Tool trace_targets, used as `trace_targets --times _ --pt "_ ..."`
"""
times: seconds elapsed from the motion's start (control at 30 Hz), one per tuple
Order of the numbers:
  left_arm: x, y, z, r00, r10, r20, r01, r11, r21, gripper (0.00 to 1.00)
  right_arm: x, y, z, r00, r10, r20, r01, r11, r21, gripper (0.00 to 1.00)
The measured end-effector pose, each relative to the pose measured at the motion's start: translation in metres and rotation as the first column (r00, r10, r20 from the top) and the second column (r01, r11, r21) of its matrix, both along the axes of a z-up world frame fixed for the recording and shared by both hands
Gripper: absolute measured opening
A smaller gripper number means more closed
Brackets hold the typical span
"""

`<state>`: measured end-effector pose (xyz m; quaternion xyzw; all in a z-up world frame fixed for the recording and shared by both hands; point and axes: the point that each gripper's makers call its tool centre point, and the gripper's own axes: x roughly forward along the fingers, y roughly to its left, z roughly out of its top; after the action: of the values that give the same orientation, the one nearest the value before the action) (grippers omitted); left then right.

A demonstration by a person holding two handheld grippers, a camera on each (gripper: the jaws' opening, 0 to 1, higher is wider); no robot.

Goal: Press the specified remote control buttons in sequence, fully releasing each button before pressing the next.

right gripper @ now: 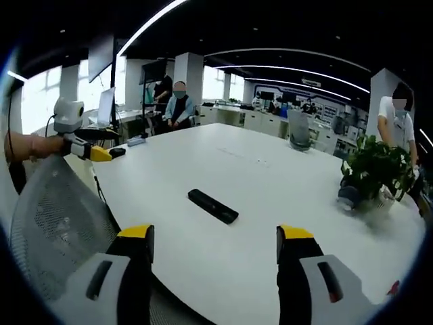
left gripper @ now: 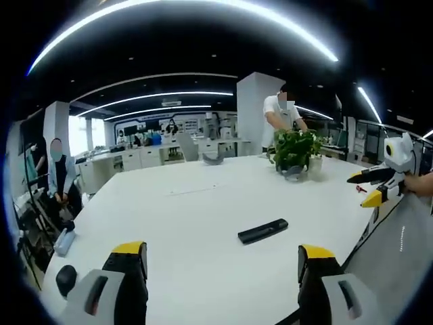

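As the black remote control (right gripper: pixel 212 206) lies flat on the white desk (right gripper: pixel 284 203) at frame centre, looking light, stiff and slippery, both hand-held grippers (left gripper: pixel 223 261) (right gripper: pixel 214 242) hover apart, best pressing from above.

Setting: open-plan office or lab workspace, dark ceiling crossed by long curved light strips (left gripper: pixel 183 10). Furnishings: one large white bench (left gripper: pixel 203 223) with a potted green plant (left gripper: pixel 295 150) near its far edge; a grey mesh office chair (right gripper: pixel 54 217) drawn up beside it; rows of white counters and cabinets (left gripper: pixel 135 157) along the far wall; a monitor on a stand (right gripper: pixel 106 107) by the bright windows (right gripper: pixel 40 101). Occupants: several people seated or standing at the surrounding workstations.
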<state>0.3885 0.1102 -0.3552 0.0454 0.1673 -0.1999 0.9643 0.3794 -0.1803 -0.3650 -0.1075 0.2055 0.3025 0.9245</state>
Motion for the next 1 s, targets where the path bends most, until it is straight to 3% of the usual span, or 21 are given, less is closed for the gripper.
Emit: trace_targets --times 0.13,0.23,0.3,0.4,0.57,0.67,0.73,0.77,0.8,0.87,1.0 --pt "-0.002 -0.003 -0.003 0.999 -0.029 -0.014 0.029 1.000 0.008 0.96 0.000 -0.004 -0.003 0.998 -0.042 -0.036 0.043 0.999 0.013 0.77" --pt "-0.004 -0.006 -0.008 0.997 -0.055 -0.046 0.054 0.998 -0.026 0.96 -0.006 -0.003 -0.009 0.987 -0.064 -0.146 0.081 0.990 0.118 0.75" --pt "-0.005 -0.007 -0.009 0.996 -0.064 -0.060 0.061 0.996 -0.066 0.96 0.000 -0.011 -0.006 0.985 -0.108 -0.132 0.126 0.983 0.136 0.76" --pt "-0.005 -0.007 -0.009 0.996 -0.065 -0.057 0.061 0.996 -0.063 0.96 0.000 -0.015 -0.008 0.977 -0.145 -0.158 0.171 0.972 0.164 0.74" --pt "-0.005 -0.007 -0.009 0.996 -0.070 -0.049 0.069 0.997 -0.026 0.96 -0.002 -0.015 -0.014 0.974 -0.161 -0.160 0.179 0.978 0.104 0.74" --pt "-0.005 -0.010 -0.011 0.995 -0.085 -0.059 0.084 0.996 -0.011 0.95 -0.001 -0.017 -0.017 0.979 -0.153 -0.137 0.155 0.988 0.004 0.72" --pt "-0.005 -0.010 -0.011 0.995 -0.088 -0.050 0.088 0.996 0.001 0.95 -0.003 -0.012 -0.021 0.980 -0.138 -0.140 0.138 0.990 -0.014 0.72" --pt "-0.005 -0.009 -0.011 0.995 -0.097 -0.037 0.098 0.995 0.031 0.95 -0.011 -0.004 -0.025 0.978 -0.094 -0.186 0.094 0.996 -0.008 0.74" --pt "-0.005 -0.008 -0.012 0.995 -0.083 -0.055 0.085 0.996 0.020 0.95 -0.007 -0.003 -0.024 0.979 -0.105 -0.175 0.106 0.994 -0.004 0.76" --pt "-0.002 -0.005 -0.009 0.997 -0.068 -0.047 0.068 0.998 -0.002 0.95 -0.006 -0.005 -0.024 0.986 -0.085 -0.144 0.075 0.995 -0.071 0.77" --pt "-0.004 -0.011 -0.004 0.995 -0.094 -0.034 0.092 0.993 -0.072 0.95 -0.008 -0.005 -0.025 0.987 -0.075 -0.142 0.063 0.994 -0.086 0.77"
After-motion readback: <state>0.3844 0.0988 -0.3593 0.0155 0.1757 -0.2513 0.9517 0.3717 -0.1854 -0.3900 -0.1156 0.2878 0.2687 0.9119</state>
